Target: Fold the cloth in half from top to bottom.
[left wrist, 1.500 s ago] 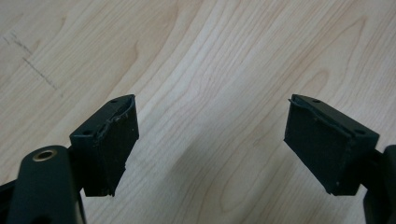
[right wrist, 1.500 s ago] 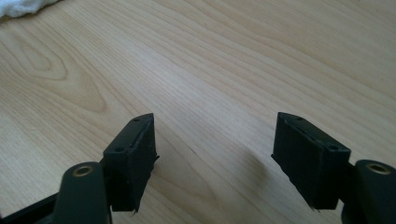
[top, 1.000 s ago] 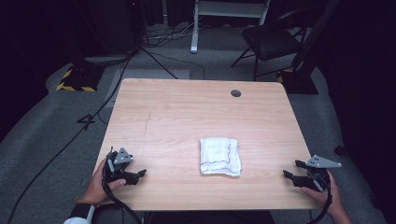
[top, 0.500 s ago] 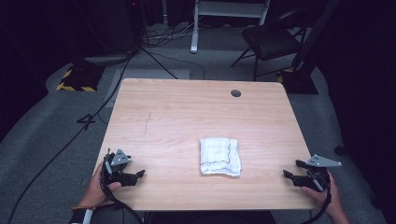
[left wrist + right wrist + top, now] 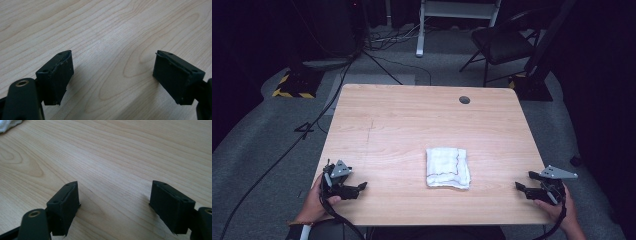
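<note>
A folded white cloth (image 5: 448, 167) lies flat on the wooden table (image 5: 412, 125), a little right of the middle and near the front. My left gripper (image 5: 361, 188) rests at the table's front left corner, jaws pointing right toward the cloth, well short of it. In the left gripper view its jaws (image 5: 112, 75) stand wide open over bare wood. My right gripper (image 5: 519, 188) sits at the front right corner, jaws pointing left toward the cloth. Its jaws (image 5: 113, 205) are also wide apart with nothing between them; a corner of the cloth (image 5: 7, 124) shows at the top left.
A round dark grommet hole (image 5: 464, 100) sits near the table's far edge. Behind the table stand a dark chair (image 5: 502, 45) and a white frame (image 5: 457, 15). Cables (image 5: 302, 135) run over the grey floor at the left, by a yellow-striped base (image 5: 292, 87).
</note>
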Demonstrator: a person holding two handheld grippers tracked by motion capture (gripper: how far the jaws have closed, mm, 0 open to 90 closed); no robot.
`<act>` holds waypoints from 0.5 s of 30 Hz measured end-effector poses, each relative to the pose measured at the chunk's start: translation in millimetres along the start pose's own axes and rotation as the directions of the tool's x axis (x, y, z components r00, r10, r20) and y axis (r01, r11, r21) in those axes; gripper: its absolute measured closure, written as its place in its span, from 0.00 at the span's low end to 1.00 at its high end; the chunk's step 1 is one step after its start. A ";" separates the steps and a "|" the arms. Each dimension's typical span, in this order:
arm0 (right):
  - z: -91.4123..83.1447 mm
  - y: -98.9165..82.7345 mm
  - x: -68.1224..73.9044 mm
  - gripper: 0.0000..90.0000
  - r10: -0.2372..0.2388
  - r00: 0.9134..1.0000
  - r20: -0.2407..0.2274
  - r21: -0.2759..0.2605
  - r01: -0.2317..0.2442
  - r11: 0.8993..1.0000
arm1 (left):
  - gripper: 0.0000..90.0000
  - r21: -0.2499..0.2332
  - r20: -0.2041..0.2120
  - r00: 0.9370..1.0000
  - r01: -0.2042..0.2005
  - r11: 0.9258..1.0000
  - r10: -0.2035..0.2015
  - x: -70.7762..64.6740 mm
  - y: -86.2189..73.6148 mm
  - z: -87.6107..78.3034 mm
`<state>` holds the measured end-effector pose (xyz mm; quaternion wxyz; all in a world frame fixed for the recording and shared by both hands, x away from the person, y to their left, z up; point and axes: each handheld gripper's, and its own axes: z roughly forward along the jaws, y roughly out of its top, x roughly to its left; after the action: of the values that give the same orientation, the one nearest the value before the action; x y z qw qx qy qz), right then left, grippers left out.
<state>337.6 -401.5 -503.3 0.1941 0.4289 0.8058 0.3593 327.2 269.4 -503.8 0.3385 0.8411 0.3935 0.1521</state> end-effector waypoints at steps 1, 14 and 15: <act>0.0 0.0 0.0 0.26 0.000 1.000 0.000 0.000 0.000 1.000 | 0.19 -0.001 0.000 1.000 0.000 1.000 0.000 0.0 0.0 0.0; 0.2 0.3 -0.2 0.26 0.003 1.000 0.001 0.000 -0.003 1.000 | 0.19 -0.002 0.001 1.000 0.000 1.000 0.000 0.4 0.0 0.0; 0.2 0.3 -0.3 0.27 0.003 1.000 0.001 0.000 -0.003 1.000 | 0.19 -0.003 0.002 1.000 0.003 1.000 -0.003 0.4 -0.1 0.0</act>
<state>338.0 -401.6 -503.3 0.1939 0.4303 0.8050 0.3594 327.3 269.7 -503.9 0.3405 0.8401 0.3942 0.1515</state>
